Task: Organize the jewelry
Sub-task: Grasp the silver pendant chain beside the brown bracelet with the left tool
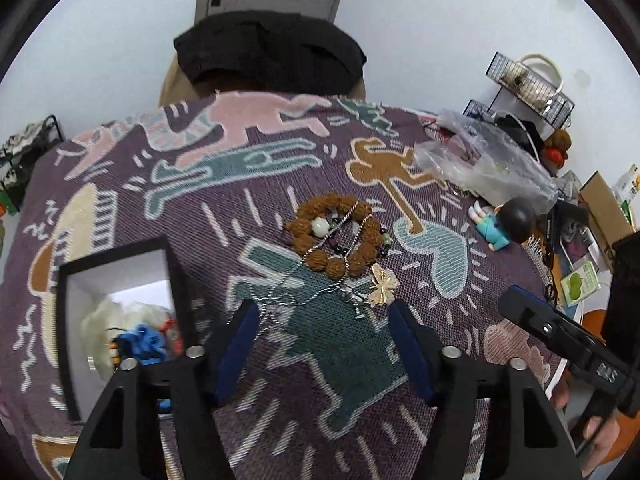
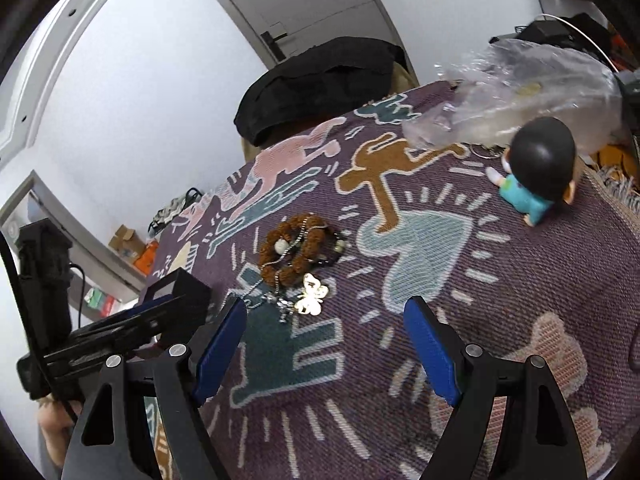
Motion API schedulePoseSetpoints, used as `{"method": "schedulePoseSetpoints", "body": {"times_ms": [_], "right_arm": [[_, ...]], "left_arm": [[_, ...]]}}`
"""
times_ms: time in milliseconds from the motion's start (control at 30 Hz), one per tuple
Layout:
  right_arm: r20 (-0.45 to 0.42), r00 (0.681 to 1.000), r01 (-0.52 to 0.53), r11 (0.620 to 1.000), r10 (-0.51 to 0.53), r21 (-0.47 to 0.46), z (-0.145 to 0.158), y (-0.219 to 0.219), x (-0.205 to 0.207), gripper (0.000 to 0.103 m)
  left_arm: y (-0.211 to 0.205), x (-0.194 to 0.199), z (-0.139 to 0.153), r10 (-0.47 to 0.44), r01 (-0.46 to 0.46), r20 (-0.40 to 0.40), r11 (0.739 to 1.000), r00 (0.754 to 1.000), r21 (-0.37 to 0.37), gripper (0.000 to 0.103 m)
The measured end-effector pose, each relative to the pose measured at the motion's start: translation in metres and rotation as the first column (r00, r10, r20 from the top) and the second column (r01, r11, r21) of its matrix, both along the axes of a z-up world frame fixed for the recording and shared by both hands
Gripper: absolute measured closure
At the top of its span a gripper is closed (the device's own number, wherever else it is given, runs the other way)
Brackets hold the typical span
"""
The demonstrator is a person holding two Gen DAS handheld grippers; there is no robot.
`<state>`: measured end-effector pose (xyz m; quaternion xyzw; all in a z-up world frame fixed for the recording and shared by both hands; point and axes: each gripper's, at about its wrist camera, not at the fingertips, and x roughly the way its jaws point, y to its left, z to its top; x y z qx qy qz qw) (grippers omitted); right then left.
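A pile of jewelry lies on the patterned purple cloth (image 1: 240, 208): a brown bead bracelet (image 1: 334, 236) with a white bead, a silver chain (image 1: 296, 292) draped across it, and a gold butterfly brooch (image 1: 383, 284). The pile shows in the right wrist view too, with the bracelet (image 2: 298, 250) and brooch (image 2: 312, 298). An open black box with white lining (image 1: 116, 280) sits left of the pile. My left gripper (image 1: 324, 316) is open, just short of the chain and brooch. My right gripper (image 2: 326, 316) is open, near the brooch.
A small figurine with a black head and teal clothes (image 1: 504, 224) lies right of the pile (image 2: 536, 168). Crumpled clear plastic bags (image 1: 484, 156) sit behind it. A chair draped in black cloth (image 1: 272, 52) stands beyond the table. Clutter and wire racks (image 1: 528, 88) fill the far right.
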<state>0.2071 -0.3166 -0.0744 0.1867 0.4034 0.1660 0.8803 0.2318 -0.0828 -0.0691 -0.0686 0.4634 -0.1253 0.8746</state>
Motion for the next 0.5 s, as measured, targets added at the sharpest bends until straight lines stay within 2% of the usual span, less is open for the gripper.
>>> {"method": "schedulePoseSetpoints", "body": {"times_ms": [167,267,500], "right_arm": [[-0.005,1.0,0.026,0.999,-0.026,0.019,-0.004,-0.015,-0.003,0.022],[-0.009,0.999,0.045,0.999,-0.045,0.027,-0.007,-0.024,-0.003,0.022],[-0.022,0.997,0.071,0.997,-0.07,0.04,-0.012,-0.037,-0.003,0.022]], "left_arm": [[-0.014,0.013,-0.011,0.005,-0.004,-0.029,1.0,1.0,0.024,0.047],[-0.022,0.02,-0.018,0.005,-0.003,-0.042,0.999,0.999,0.036,0.048],[-0.042,0.037,-0.032,-0.002,0.007,-0.041,0.993,0.999,0.115,0.048]]}}
